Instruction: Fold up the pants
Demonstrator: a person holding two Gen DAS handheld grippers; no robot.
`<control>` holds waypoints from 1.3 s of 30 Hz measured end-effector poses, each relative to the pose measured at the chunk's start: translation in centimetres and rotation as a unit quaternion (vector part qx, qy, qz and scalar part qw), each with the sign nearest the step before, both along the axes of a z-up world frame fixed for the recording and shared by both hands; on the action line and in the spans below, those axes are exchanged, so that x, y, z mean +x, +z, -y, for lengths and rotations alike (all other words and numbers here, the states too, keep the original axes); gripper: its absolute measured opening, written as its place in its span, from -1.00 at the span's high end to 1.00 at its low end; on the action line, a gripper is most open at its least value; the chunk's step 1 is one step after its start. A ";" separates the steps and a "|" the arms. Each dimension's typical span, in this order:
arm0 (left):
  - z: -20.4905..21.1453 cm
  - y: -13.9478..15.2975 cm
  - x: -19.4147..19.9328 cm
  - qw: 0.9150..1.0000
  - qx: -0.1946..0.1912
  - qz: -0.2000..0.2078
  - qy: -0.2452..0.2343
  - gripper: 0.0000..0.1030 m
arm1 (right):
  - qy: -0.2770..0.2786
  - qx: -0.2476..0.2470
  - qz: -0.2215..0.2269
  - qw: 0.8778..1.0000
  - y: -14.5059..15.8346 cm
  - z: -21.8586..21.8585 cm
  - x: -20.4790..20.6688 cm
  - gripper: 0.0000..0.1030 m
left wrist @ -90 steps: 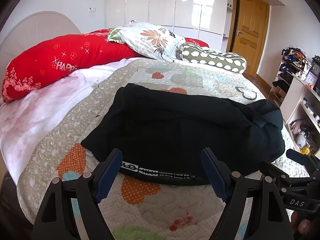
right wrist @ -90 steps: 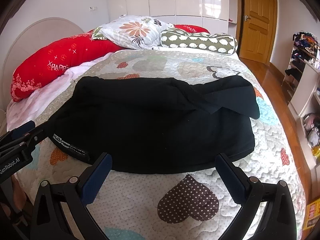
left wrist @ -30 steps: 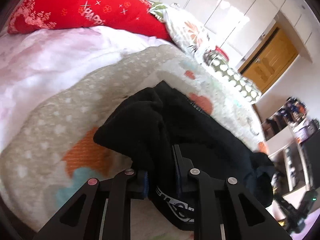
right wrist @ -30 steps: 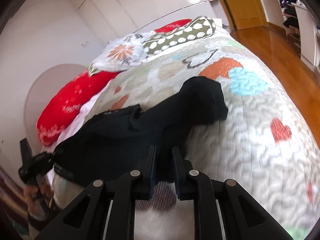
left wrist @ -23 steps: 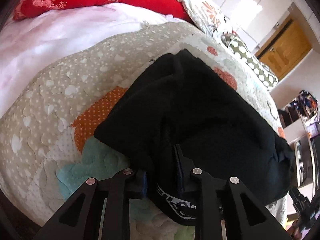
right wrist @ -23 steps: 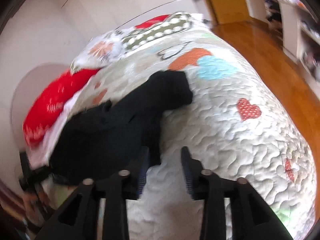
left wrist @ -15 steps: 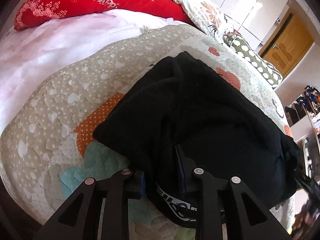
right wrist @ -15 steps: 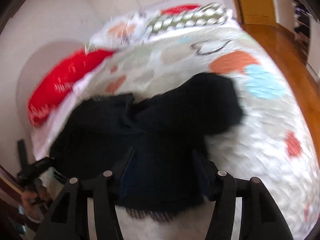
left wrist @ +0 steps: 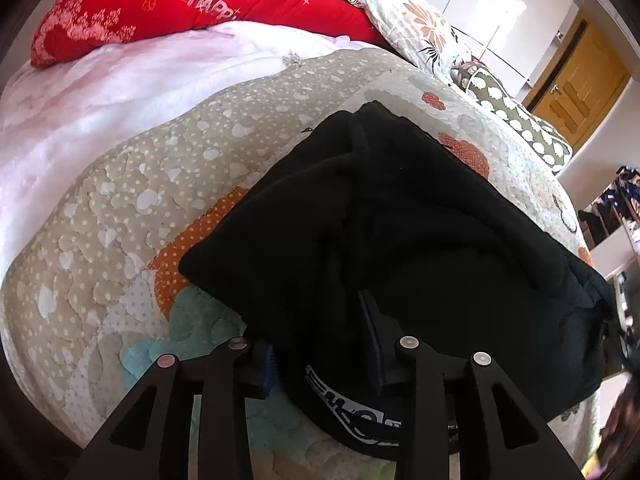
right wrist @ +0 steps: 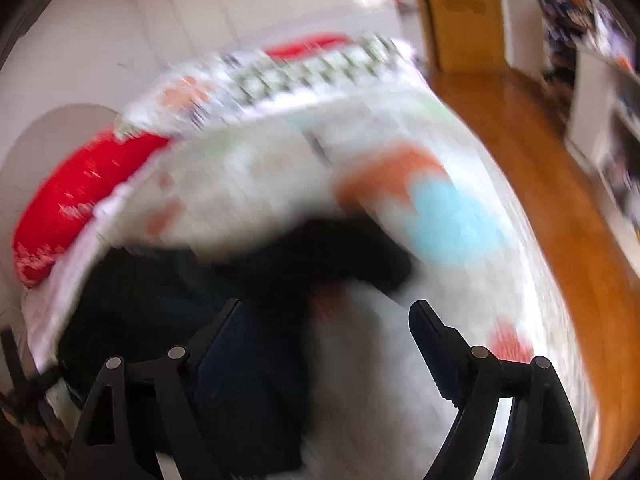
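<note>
The black pants lie folded in a long bundle across the quilted bed. At their near left end sits the printed waistband. My left gripper holds a thick fold of cloth there. Its jaws are opening, and the cloth still fills the gap and touches both pads. The right wrist view is badly blurred. In it my right gripper hangs over the other end of the pants. Its jaws are wide and still opening, and nothing is pinched between them.
A red pillow, a floral pillow and a green spotted bolster line the head of the bed. To the right of the bed are a wooden floor, white shelves and a wooden door.
My right gripper let go of the pants' end, spread wide and swung sideways. My left gripper's jaws widened a little on the waistband fold and sank slightly toward the bed.
</note>
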State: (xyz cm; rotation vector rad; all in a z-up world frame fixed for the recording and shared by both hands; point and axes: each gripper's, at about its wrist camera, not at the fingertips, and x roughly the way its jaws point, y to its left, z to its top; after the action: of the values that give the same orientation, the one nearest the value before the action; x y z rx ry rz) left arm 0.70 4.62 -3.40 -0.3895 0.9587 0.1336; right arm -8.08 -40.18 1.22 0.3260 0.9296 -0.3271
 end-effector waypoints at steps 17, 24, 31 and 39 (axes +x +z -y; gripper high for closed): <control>-0.5 0.1 -0.5 1.000 -0.011 -0.001 0.002 0.30 | 0.179 0.191 0.034 0.965 -2.4 -12.4 -1.5 0.00; -0.1 0.1 -0.5 1.000 -0.001 0.001 0.004 0.27 | 0.093 0.138 0.055 0.985 -0.7 -8.0 -2.4 -0.20; -0.5 0.2 -0.5 1.000 -0.008 -0.005 0.002 0.25 | 0.185 0.069 0.009 0.980 -2.8 -14.6 2.2 -0.07; -0.6 0.5 -0.8 1.000 -0.013 -0.009 0.002 0.22 | 0.180 0.038 0.023 0.983 -0.9 -12.5 -0.6 0.77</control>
State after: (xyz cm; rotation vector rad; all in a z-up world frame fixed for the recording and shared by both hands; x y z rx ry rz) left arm -0.08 5.22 -2.87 -0.4149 0.9780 0.1278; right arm -8.64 -27.67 0.31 0.2289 0.9373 0.0484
